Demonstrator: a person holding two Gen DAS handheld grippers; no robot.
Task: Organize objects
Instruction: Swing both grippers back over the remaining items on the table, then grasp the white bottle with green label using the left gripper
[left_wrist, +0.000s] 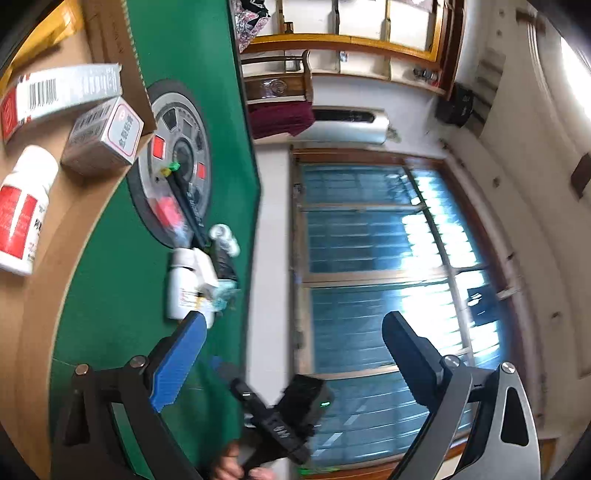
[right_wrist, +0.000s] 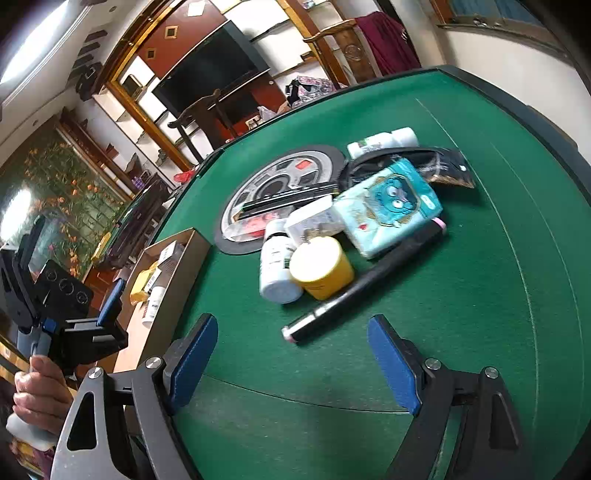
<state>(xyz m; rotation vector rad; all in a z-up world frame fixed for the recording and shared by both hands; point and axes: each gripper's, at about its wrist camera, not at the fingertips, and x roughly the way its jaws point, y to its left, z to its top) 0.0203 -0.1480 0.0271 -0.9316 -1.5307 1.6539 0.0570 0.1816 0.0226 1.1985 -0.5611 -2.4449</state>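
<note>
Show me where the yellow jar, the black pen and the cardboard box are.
yellow jar (right_wrist: 321, 267): right wrist view, on its pale lid.
black pen (right_wrist: 364, 284): right wrist view, middle of its barrel.
cardboard box (right_wrist: 192, 258): right wrist view, its near wall.

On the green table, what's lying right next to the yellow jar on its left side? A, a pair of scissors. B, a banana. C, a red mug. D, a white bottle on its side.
D: in the right wrist view a white bottle lies tipped over against the yellow jar.

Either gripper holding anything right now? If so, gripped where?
Nothing held. Right gripper is open above the green table, short of the black pen. Left gripper is open, empty.
</note>
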